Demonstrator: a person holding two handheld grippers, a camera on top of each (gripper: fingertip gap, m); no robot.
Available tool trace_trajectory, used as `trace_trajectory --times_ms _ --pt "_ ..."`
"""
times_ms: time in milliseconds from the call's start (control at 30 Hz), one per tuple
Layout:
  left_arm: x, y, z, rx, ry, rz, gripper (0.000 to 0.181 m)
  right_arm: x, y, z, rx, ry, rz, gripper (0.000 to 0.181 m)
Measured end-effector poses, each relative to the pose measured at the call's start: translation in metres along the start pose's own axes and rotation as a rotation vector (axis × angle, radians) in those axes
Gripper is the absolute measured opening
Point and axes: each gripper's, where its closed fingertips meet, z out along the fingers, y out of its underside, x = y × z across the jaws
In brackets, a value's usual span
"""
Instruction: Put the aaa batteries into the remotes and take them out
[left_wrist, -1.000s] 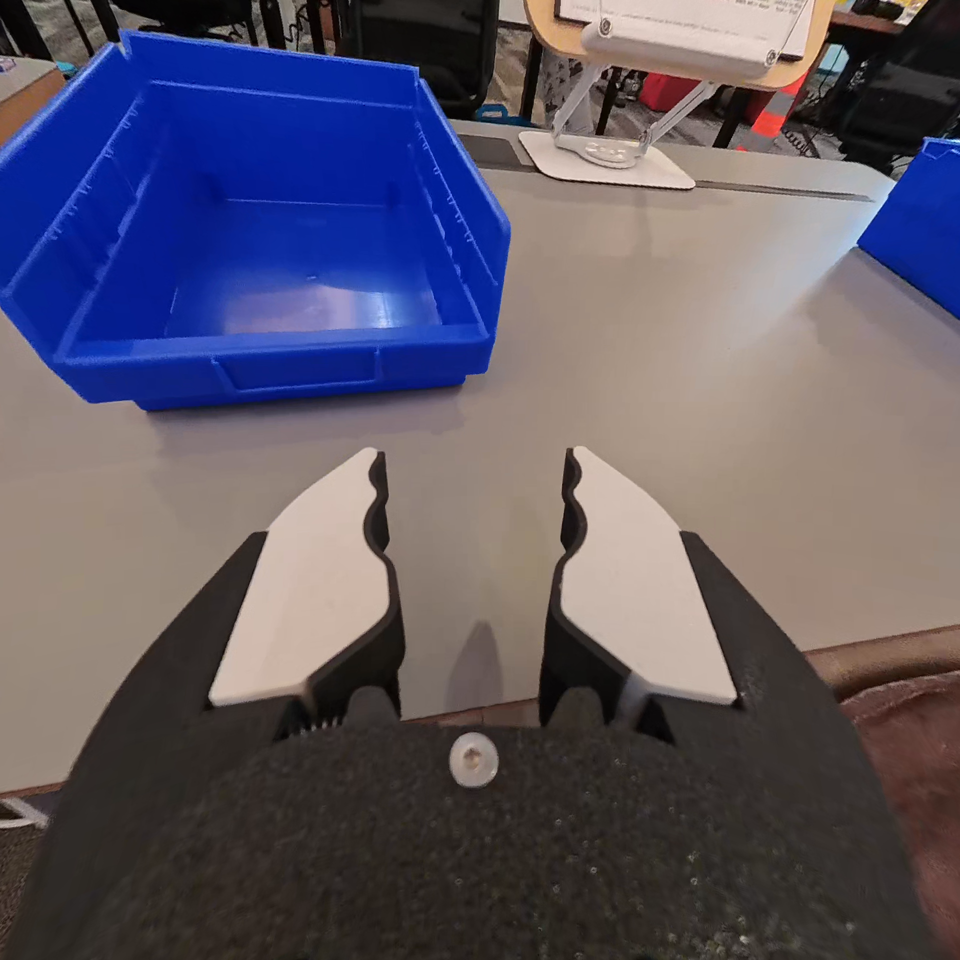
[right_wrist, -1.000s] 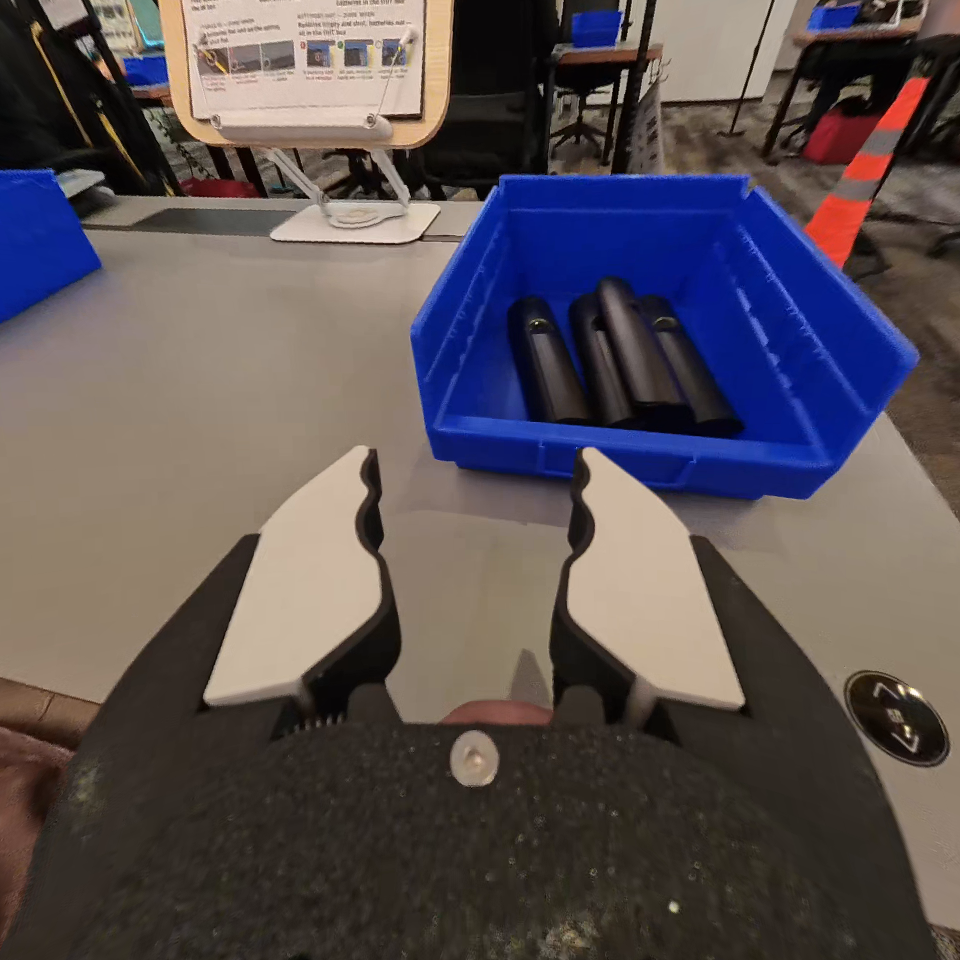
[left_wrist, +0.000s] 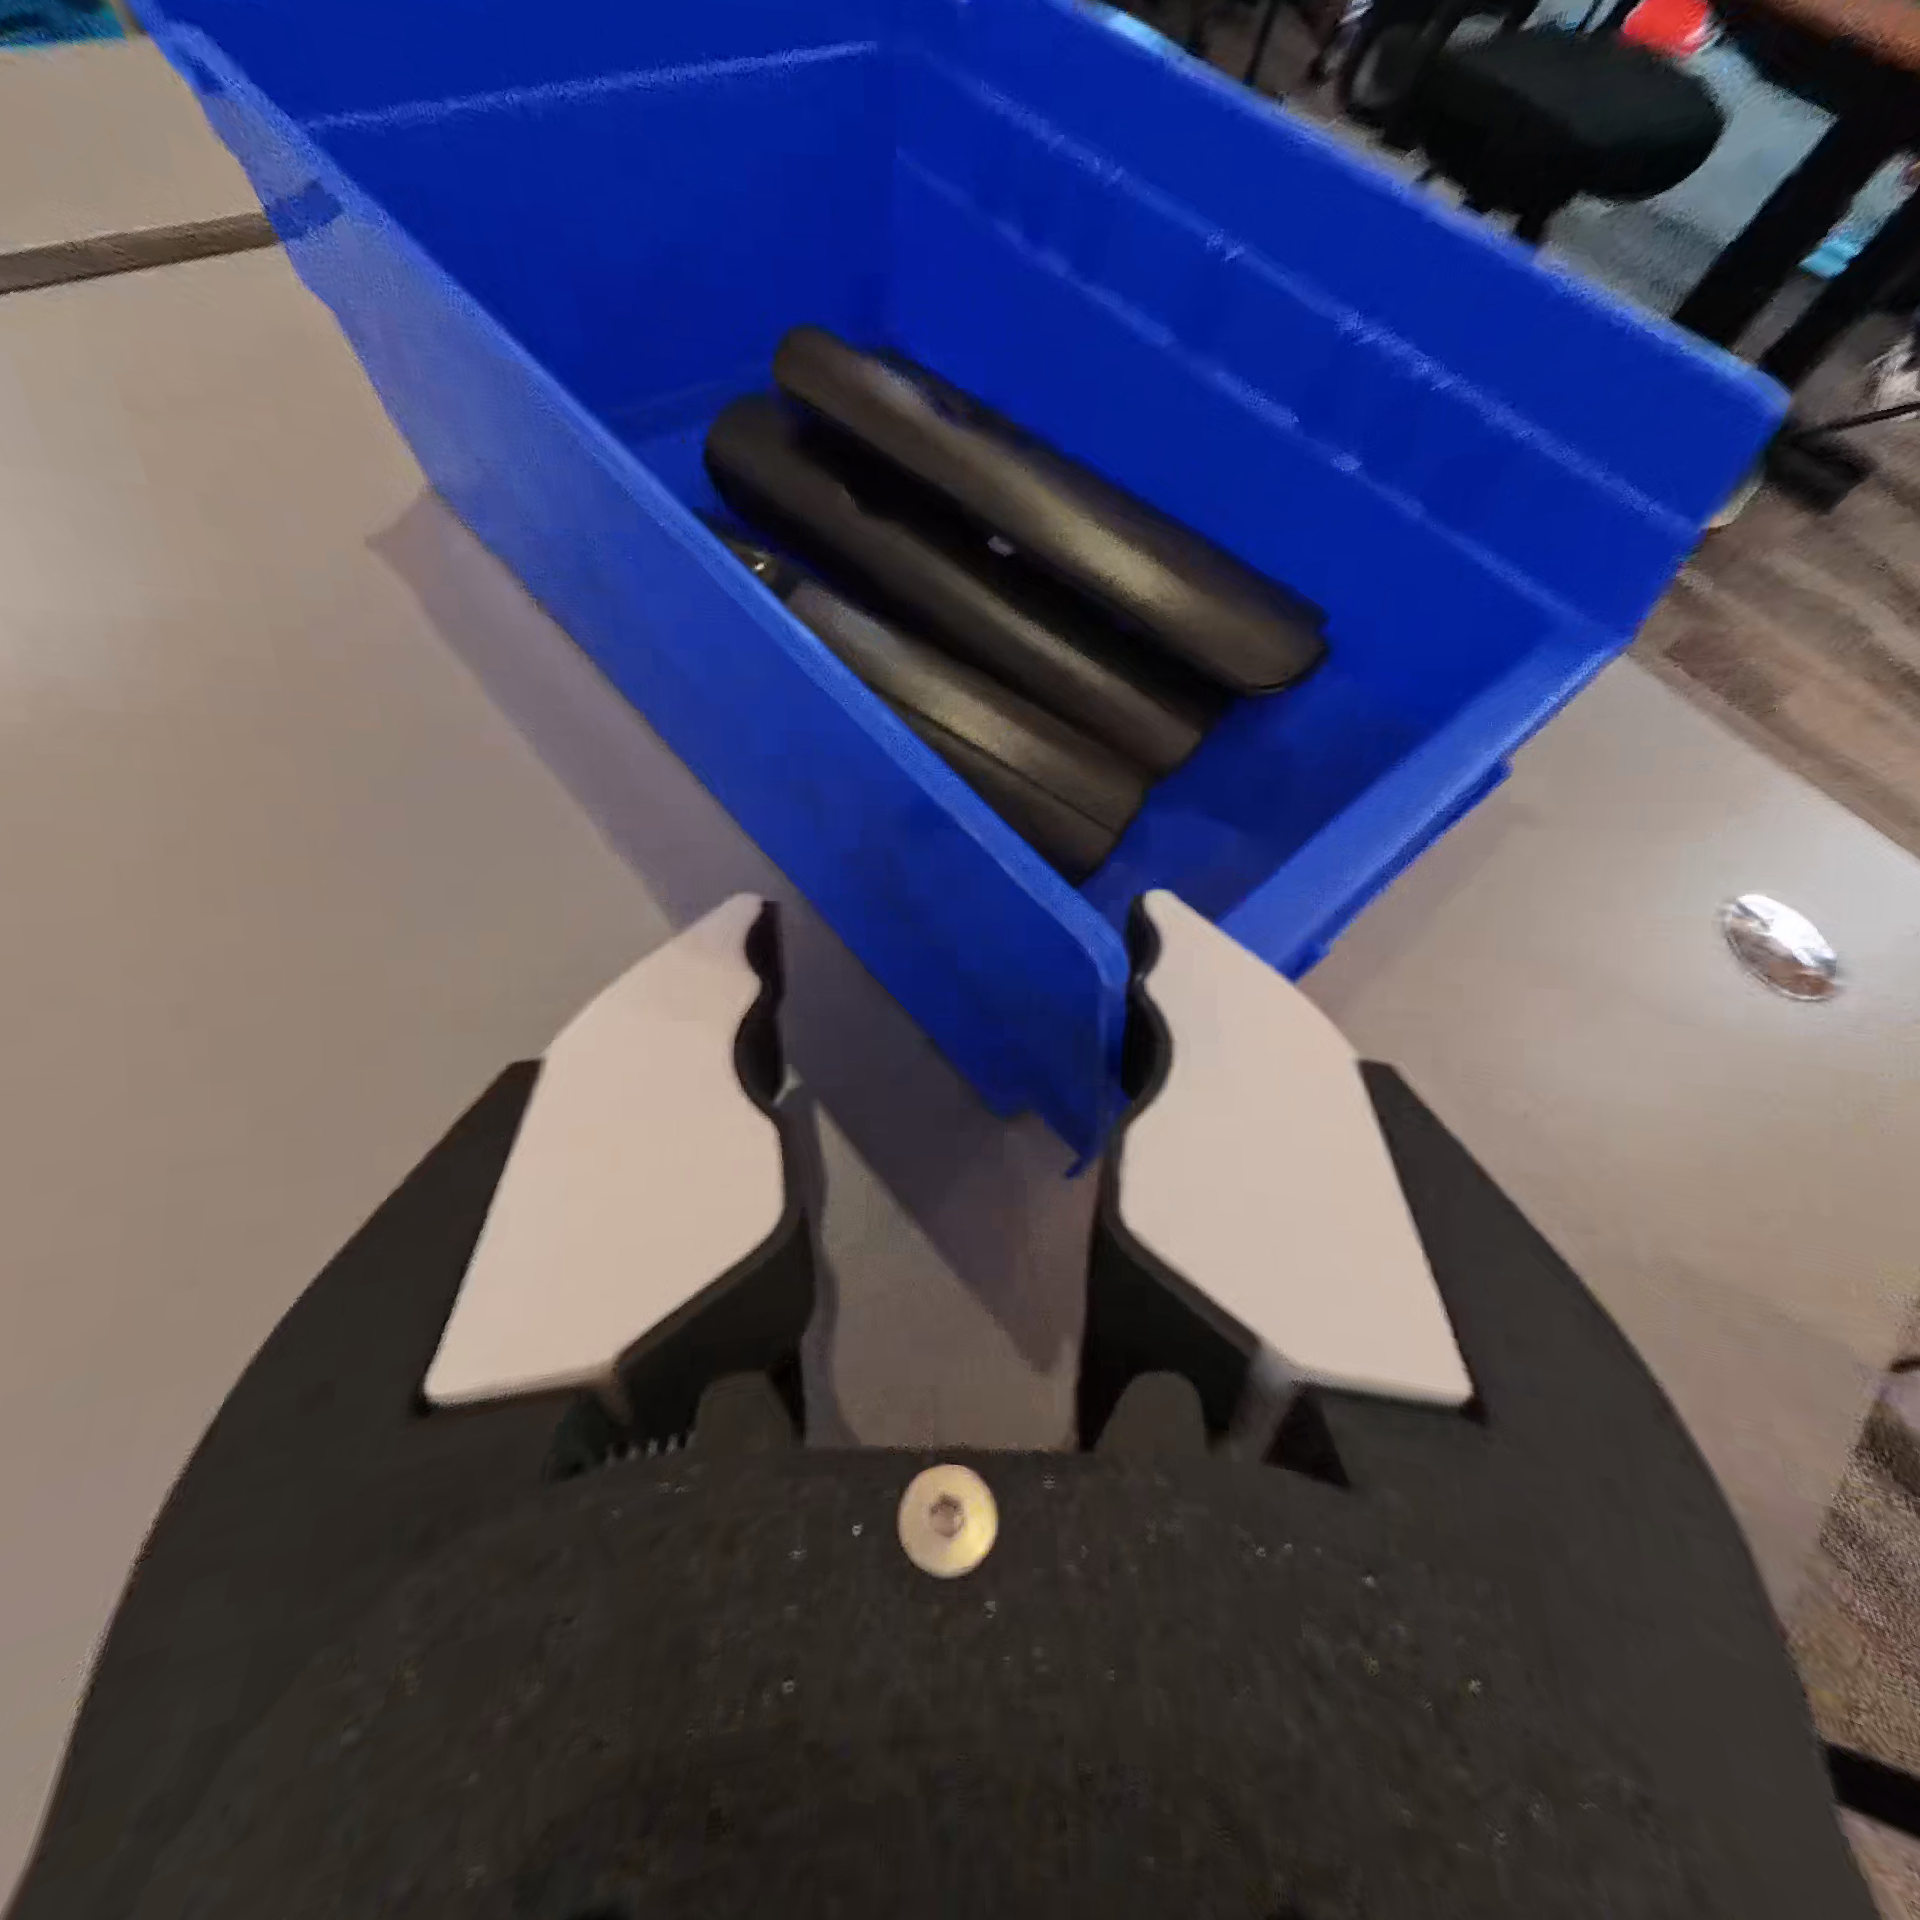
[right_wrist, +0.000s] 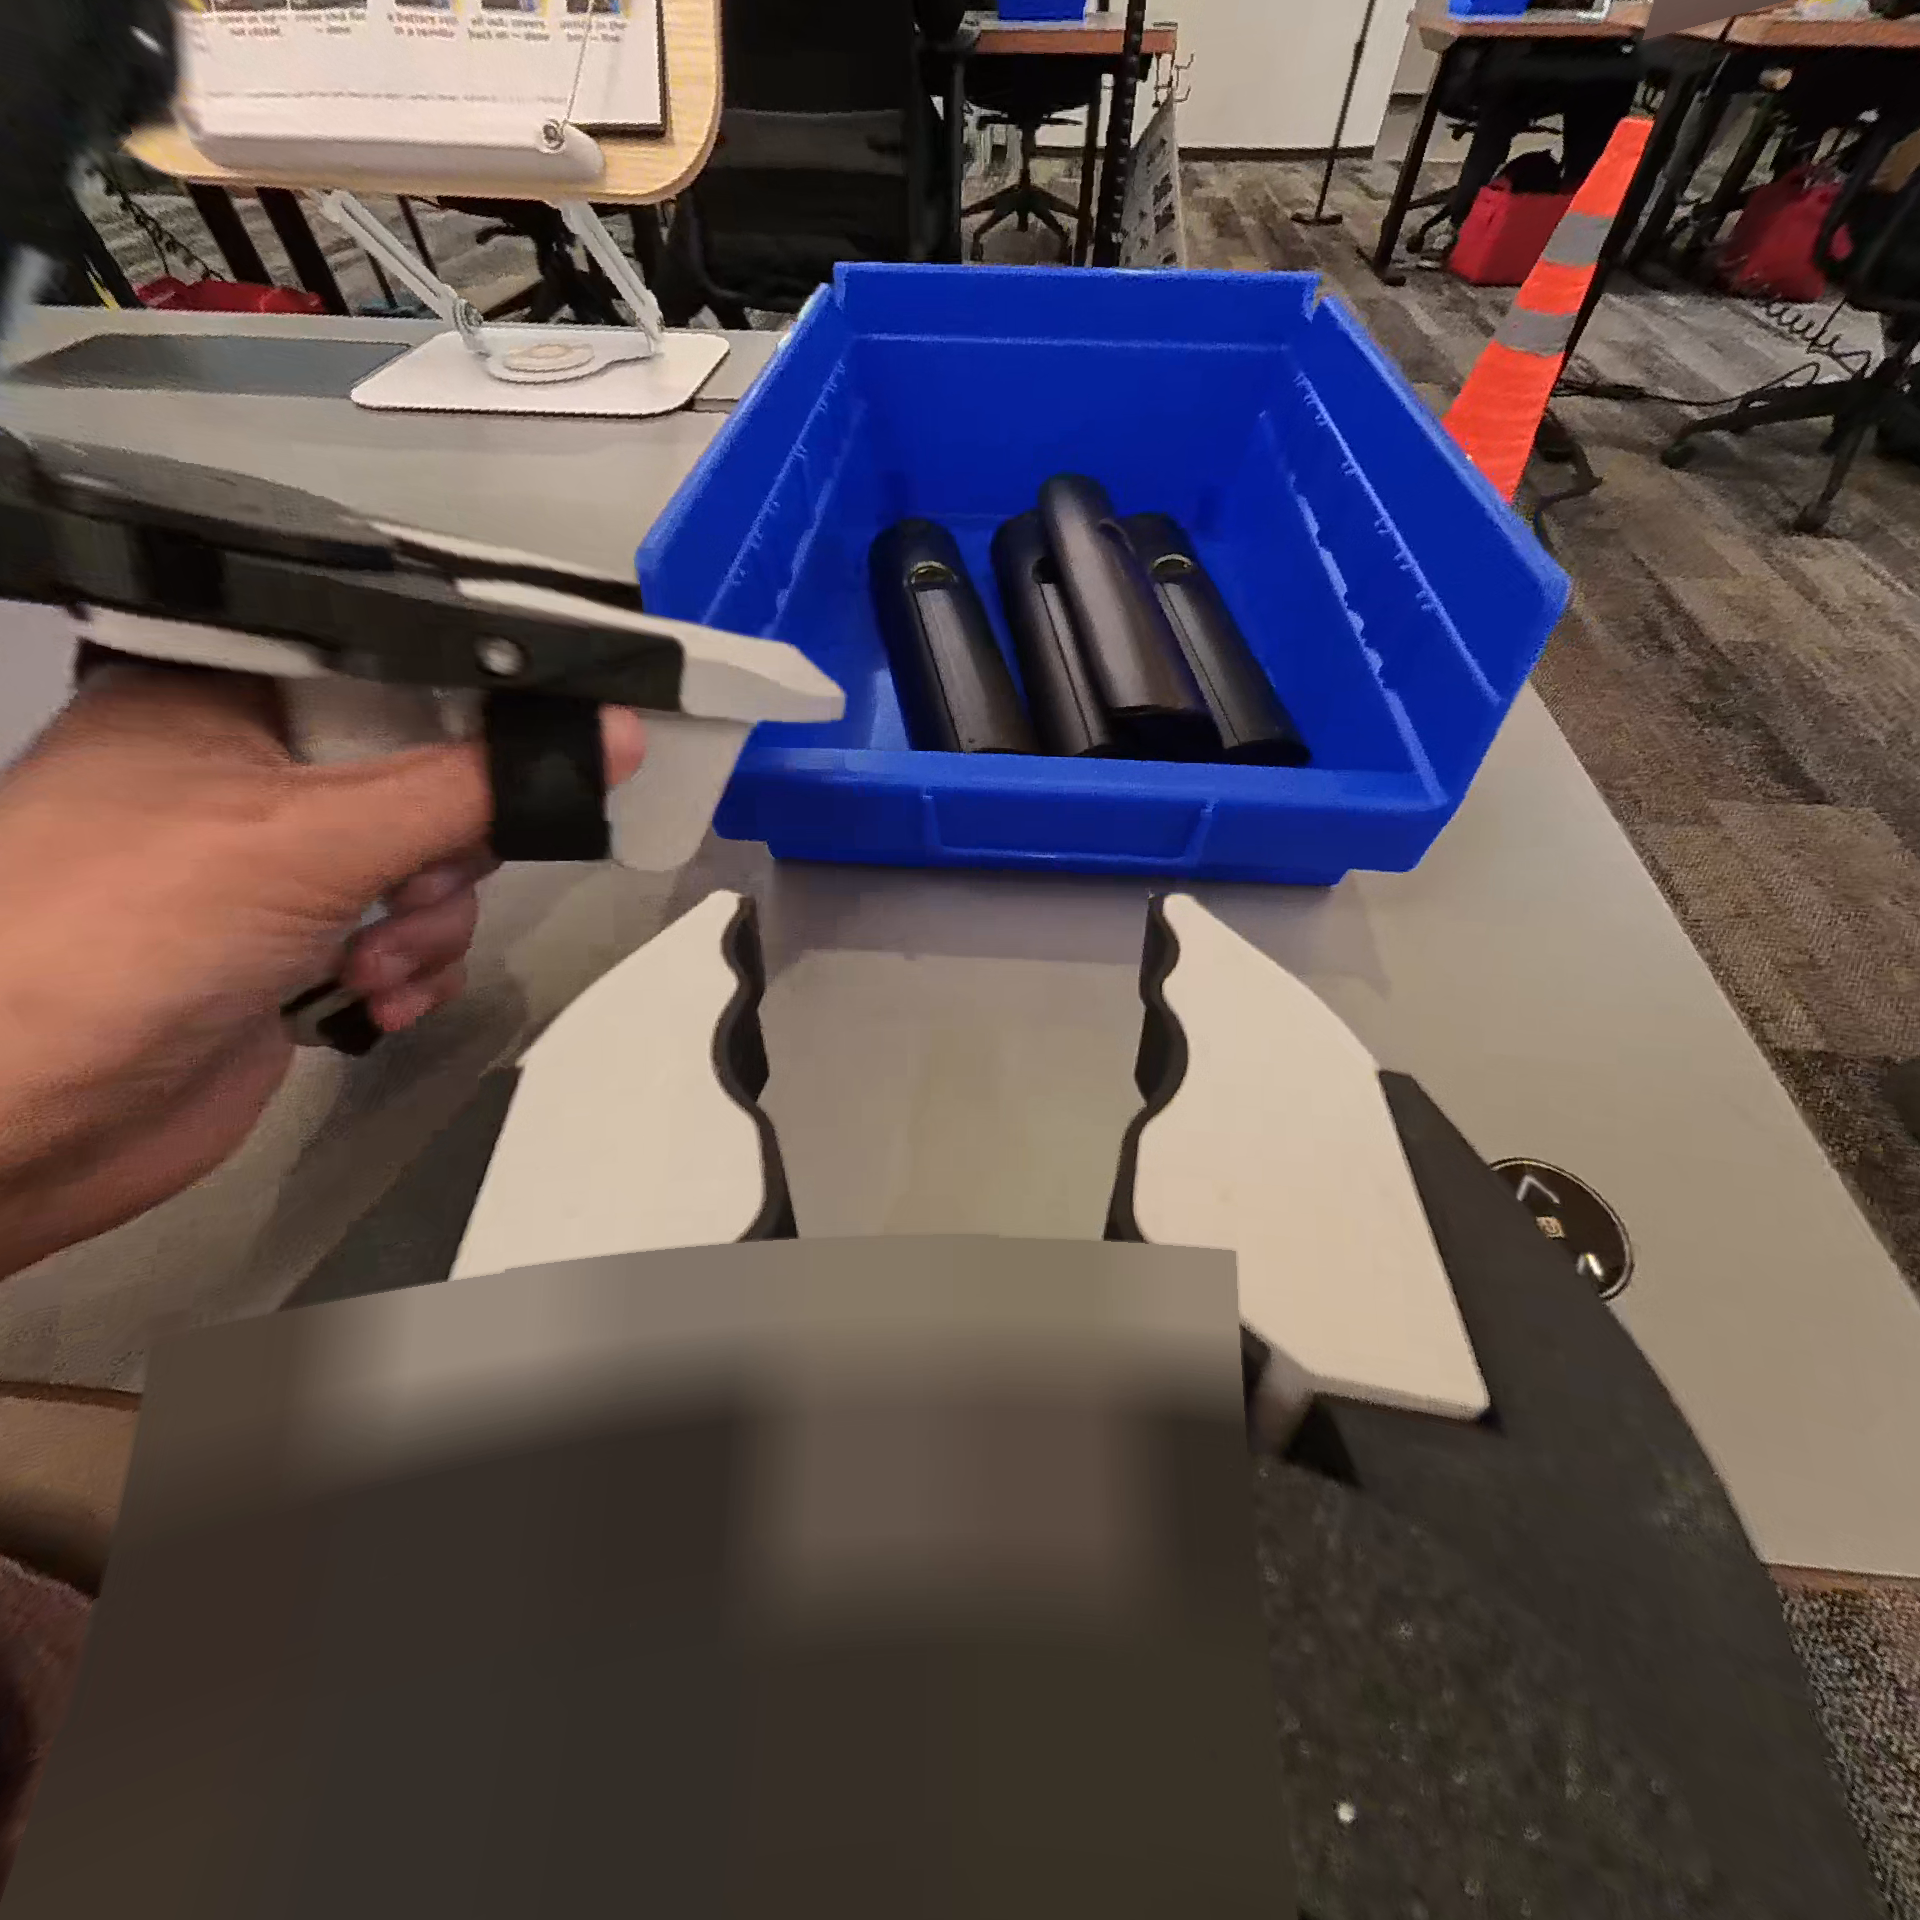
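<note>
Several black remotes (right_wrist: 1081, 623) lie side by side in a blue bin (right_wrist: 1070, 831) on the grey table. One remote rests on top of the others. My left gripper (left_wrist: 951, 925) is open and empty, with its tips at the bin's near left corner (left_wrist: 1081, 997), and the remotes (left_wrist: 987, 582) are just beyond it. In the right wrist view the left gripper (right_wrist: 805, 696) shows side-on, held by a hand (right_wrist: 208, 883). My right gripper (right_wrist: 951, 914) is open and empty over the table, just in front of the bin. No batteries show.
A white document stand (right_wrist: 540, 369) stands at the back of the table. A round black grommet (right_wrist: 1558, 1226) sits in the table near its right edge. An orange cone (right_wrist: 1538, 312) and chairs stand on the floor beyond.
My left gripper has swung away from the empty blue bin on the left, over to the bin with the remotes. The right gripper has barely moved. Both are still open.
</note>
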Motion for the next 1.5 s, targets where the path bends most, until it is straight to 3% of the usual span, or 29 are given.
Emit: trace_trajectory --times_ms 33,67,200,300,433,467,600,733,933,1067,1167,1200,1267,1333,1400,1500 --pt "-0.002 -0.001 0.003 0.008 0.009 -0.006 0.058 0.002 -0.001 0.0 0.0 0.0 0.009 0.07" --pt "-0.004 -0.002 0.003 0.02 0.017 -0.024 0.038 0.005 -0.001 0.001 0.001 0.002 0.018 0.07" --pt "-0.046 -0.001 -0.01 0.0 -0.178 0.004 0.013 0.021 0.005 0.007 -0.04 0.069 0.094 0.073" --pt "-0.067 0.007 -0.032 -0.002 -0.221 -0.055 0.005 0.036 0.009 0.018 -0.067 0.185 0.176 0.08" --pt "-0.067 0.02 -0.055 -0.001 -0.219 -0.058 0.003 0.011 0.008 0.042 -0.079 0.13 0.179 0.08" --pt "-0.066 0.023 -0.06 0.001 -0.216 -0.059 0.003 0.005 0.008 0.046 -0.086 0.129 0.165 0.073" --pt "-0.076 0.031 -0.081 0.023 -0.219 -0.085 0.003 0.007 0.005 0.042 -0.135 0.265 0.201 0.005" --pt "-0.122 0.033 -0.127 0.05 -0.305 -0.086 0.003 -0.047 -0.015 0.061 -0.109 0.178 0.197 0.004" --pt "-0.238 0.063 -0.213 0.062 -0.534 -0.141 0.002 -0.184 -0.034 0.119 -0.113 0.005 0.107 0.004" --pt "-0.289 0.088 -0.251 0.045 -0.632 -0.166 0.002 -0.253 -0.029 0.148 -0.112 -0.079 0.135 0.003" --pt "-0.294 0.095 -0.253 0.041 -0.55 -0.137 0.011 -0.267 -0.033 0.153 -0.066 -0.093 0.078 0.006" --pt "-0.286 0.094 -0.254 0.034 -0.474 -0.143 0.026 -0.268 -0.033 0.151 -0.067 -0.121 0.068 0.011" --pt "-0.267 0.081 -0.272 0.073 -0.344 -0.218 0.078 -0.27 -0.033 0.134 -0.087 -0.225 0.044 0.037" --pt "-0.263 0.065 -0.315 0.145 -0.3 -0.264 0.083 -0.258 -0.038 0.109 -0.063 -0.262 0.0 0.054" --pt "-0.286 0.068 -0.368 0.166 -0.38 -0.227 0.083 -0.251 -0.04 0.081 -0.004 -0.334 -0.034 0.054" --pt "-0.365 0.097 -0.446 0.141 -0.643 -0.142 0.076 -0.269 -0.033 0.049 0.063 -0.514 -0.005 0.056"
